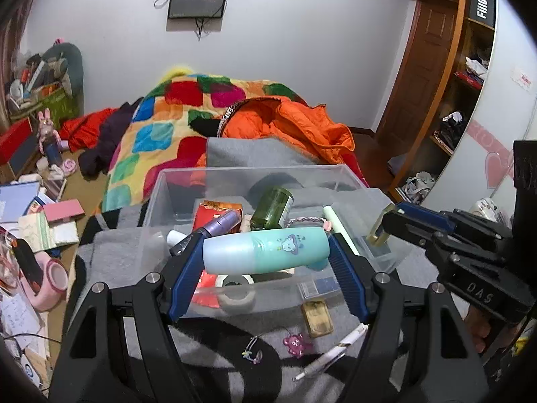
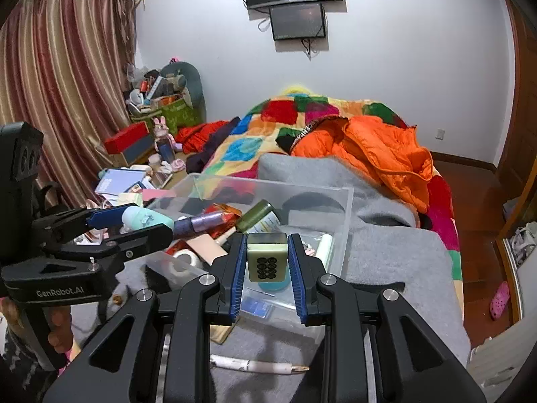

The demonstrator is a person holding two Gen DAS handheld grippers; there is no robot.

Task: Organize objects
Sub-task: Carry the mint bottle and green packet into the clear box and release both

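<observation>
Left claw (image 1: 266,258) grips a teal bottle (image 1: 268,250) crosswise, 1 blue pad on each end, jaws fairly wide to span it. The bottle has a small cloud drawing on its side and hangs above the near part of a clear plastic bin (image 1: 235,174).

Right claw (image 2: 267,262) is nearly closed on a pale green tile (image 2: 267,257), upright between the pads, its face marked with 9 dark rings in 3 rows. The tile is held over the near right corner of the same bin (image 2: 347,208). In the left wrist view the right claw (image 1: 389,218) comes in from the right edge with the tile (image 1: 379,231) at its tip.

The bin sits on a grey blanket (image 1: 110,262) spread over the bed. Inside the bin: a green glass jar (image 1: 273,206) on its side, a purple tube (image 1: 218,223), a red packet (image 1: 214,210), a roll of white tape (image 1: 236,290), and a small blue case (image 1: 319,287).

On the blanket in front of the bin: a gold-coloured packet (image 1: 317,317), a pink ornament (image 1: 297,344), a white pen (image 1: 335,352), and a small beaded trinket (image 1: 253,354).

Beyond the bin lie a patchwork quilt (image 1: 161,124) and an orange jacket (image 1: 302,124). A person's hand (image 2: 60,330) holds the left claw's handle at the lower left of the right wrist view.
</observation>
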